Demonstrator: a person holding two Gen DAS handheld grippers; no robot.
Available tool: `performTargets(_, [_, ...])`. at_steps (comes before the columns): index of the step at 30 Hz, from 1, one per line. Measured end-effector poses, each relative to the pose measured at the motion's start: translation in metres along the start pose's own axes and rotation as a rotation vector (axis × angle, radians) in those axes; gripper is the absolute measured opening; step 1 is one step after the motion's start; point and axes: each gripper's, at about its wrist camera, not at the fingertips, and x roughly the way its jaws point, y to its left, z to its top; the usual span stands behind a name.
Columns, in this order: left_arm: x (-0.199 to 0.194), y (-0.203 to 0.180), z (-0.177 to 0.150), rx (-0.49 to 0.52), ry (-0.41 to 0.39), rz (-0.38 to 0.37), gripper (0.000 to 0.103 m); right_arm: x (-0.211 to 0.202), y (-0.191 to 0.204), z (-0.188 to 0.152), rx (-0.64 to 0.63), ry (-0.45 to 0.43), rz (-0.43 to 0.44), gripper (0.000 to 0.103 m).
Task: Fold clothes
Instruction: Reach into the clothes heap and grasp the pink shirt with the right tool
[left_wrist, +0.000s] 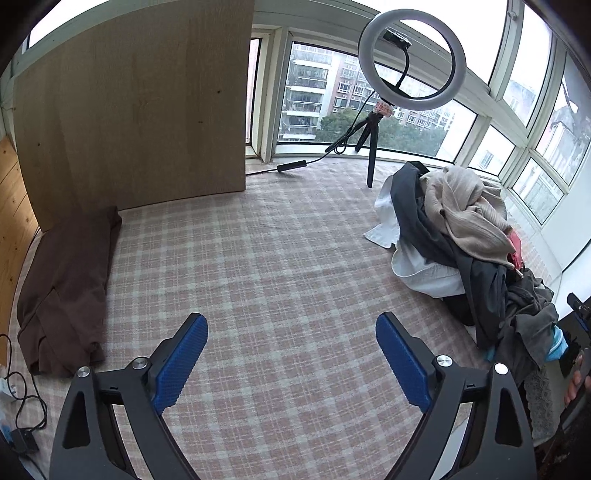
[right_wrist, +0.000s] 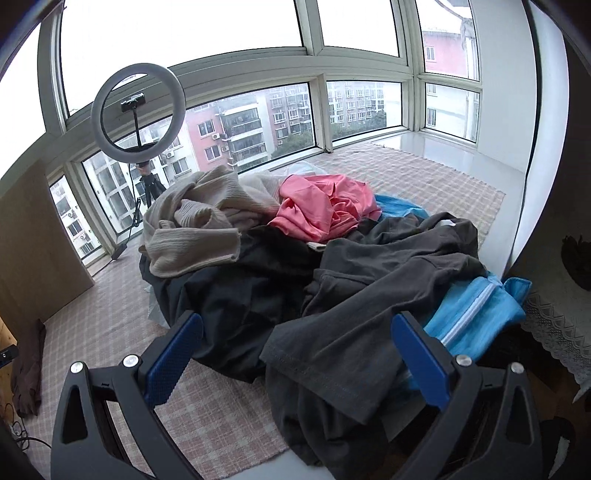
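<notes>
no readable text, labels or numbers

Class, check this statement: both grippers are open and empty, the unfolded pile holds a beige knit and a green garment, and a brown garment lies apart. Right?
Not quite. The right wrist view shows a pink garment, not green, beside the beige knit. The rest stands.

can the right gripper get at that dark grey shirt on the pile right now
Probably yes. The right gripper is open, and the grey shirt lies on the near side of the pile, right between the fingers, with nothing over it.
</notes>
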Motion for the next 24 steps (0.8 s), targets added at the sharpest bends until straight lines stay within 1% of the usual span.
performTargets(3, [0.000,-0.028,0.011,-0.025,-0.013,0.004,0.092,0.041,-0.010,0.036,-0.061,0.042,0.013,0.103])
performTargets(6, [-0.002,-0.049,0.023,-0.036,-0.033,0.042,0.092,0.082,-0.020,0.073,-0.122,0.085,0.026,0.103])
performTargets(11, [-0.019,-0.056,0.041,-0.080,-0.085,0.123,0.093,0.150,-0.038,0.133,-0.223,0.155,0.049,0.103])
performTargets(13, [-0.029,-0.048,0.045,-0.104,-0.104,0.165,0.093,0.192,-0.038,0.140,-0.211,0.232,0.061,0.103])
performTargets(14, [-0.033,-0.043,0.047,-0.114,-0.109,0.198,0.093,0.212,-0.038,0.142,-0.201,0.275,0.066,0.103])
performTargets(17, [-0.047,-0.023,0.049,-0.144,-0.125,0.288,0.093,0.259,-0.043,0.137,-0.130,0.386,0.168,0.102])
performTargets(18, [-0.052,-0.015,0.050,-0.152,-0.132,0.315,0.093,0.266,-0.045,0.135,-0.095,0.401,0.208,0.085])
performTargets(19, [-0.058,-0.007,0.052,-0.159,-0.138,0.341,0.093,0.269,-0.048,0.133,-0.067,0.408,0.248,0.065])
performTargets(20, [-0.063,0.001,0.053,-0.167,-0.145,0.368,0.093,0.271,-0.050,0.131,-0.043,0.422,0.298,0.014])
performTargets(21, [-0.069,0.009,0.054,-0.175,-0.152,0.395,0.093,0.268,-0.053,0.131,-0.014,0.424,0.334,0.007])
performTargets(22, [-0.075,0.017,0.056,-0.177,-0.163,0.423,0.093,0.260,-0.057,0.134,0.008,0.398,0.356,0.007])
performTargets(24, [-0.088,0.032,0.060,-0.177,-0.183,0.459,0.093,0.233,-0.060,0.146,0.013,0.307,0.362,0.007])
